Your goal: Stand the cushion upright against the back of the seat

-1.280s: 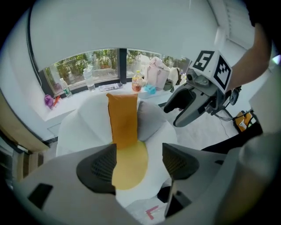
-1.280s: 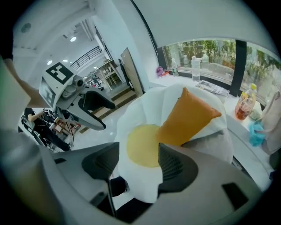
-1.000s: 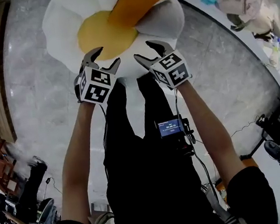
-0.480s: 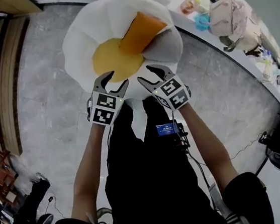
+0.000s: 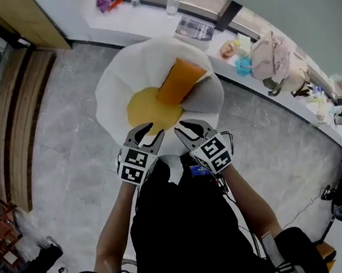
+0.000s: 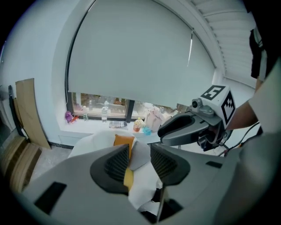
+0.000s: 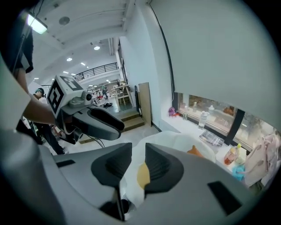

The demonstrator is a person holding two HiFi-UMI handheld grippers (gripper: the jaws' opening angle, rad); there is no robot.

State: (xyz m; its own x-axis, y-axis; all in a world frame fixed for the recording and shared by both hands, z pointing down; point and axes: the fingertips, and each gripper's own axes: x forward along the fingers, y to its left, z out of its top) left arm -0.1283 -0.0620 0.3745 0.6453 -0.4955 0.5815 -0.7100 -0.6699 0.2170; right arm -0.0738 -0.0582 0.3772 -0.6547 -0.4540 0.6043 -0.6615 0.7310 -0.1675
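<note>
Both bare forearms reach forward from the person's body, side by side and nearly parallel, with the wrists angled down toward the front of the white petal-shaped seat. The left tongs and the right tongs sit close together but apart, each marker cube turned up toward the head camera. Each tongs' own view shows its 2 jaws closing, a narrow gap left between the ribbed pads. Nothing lies in either gap, so both are released and carry nothing, and the seat appears beyond them, out of contact. The orange cushion stands on edge at the rear of the seat. Its lower edge rests on the round yellow seat pad and its upper part leans on the white back. The cubes bear only black-and-white square patterns, with no letters. A small lit screen at the person's waist shows writing too small to read. Behind the seat, a window ledge carries bottles and bags.
</note>
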